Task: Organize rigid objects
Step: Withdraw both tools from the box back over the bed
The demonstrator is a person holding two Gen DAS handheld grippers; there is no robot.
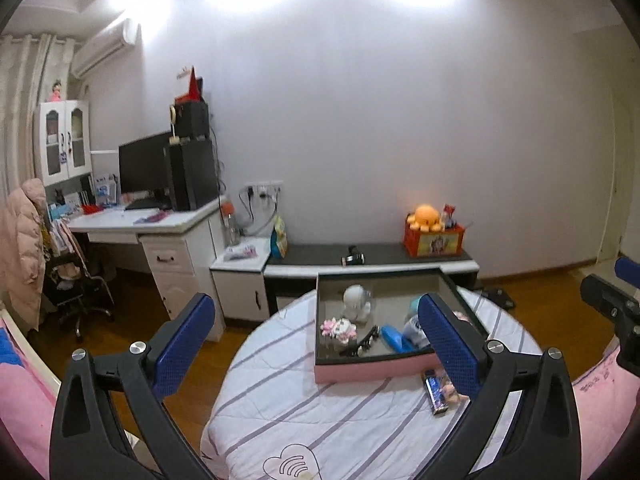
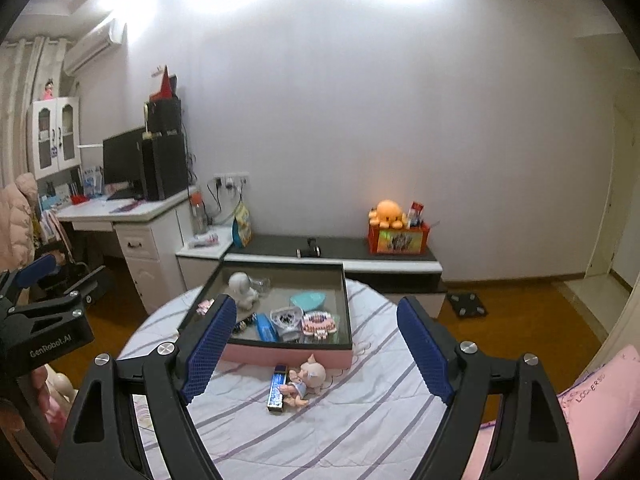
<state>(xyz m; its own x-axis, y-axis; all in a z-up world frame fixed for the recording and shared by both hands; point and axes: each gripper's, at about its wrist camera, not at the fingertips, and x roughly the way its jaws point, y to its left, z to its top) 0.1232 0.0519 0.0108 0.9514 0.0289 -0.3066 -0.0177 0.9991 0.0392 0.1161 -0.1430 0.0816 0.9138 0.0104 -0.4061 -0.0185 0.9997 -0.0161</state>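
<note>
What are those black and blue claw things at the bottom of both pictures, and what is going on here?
They are two hand-held grippers; a person holds one in each hand, no robot arm. Each picture comes from a camera looking along one gripper's blue fingers: the left gripper and the right gripper. Both are open and hold nothing. Ahead, on a striped cloth, stands a pink box with small toys inside. A small doll and a blue harmonica lie outside it, side by side.
</note>
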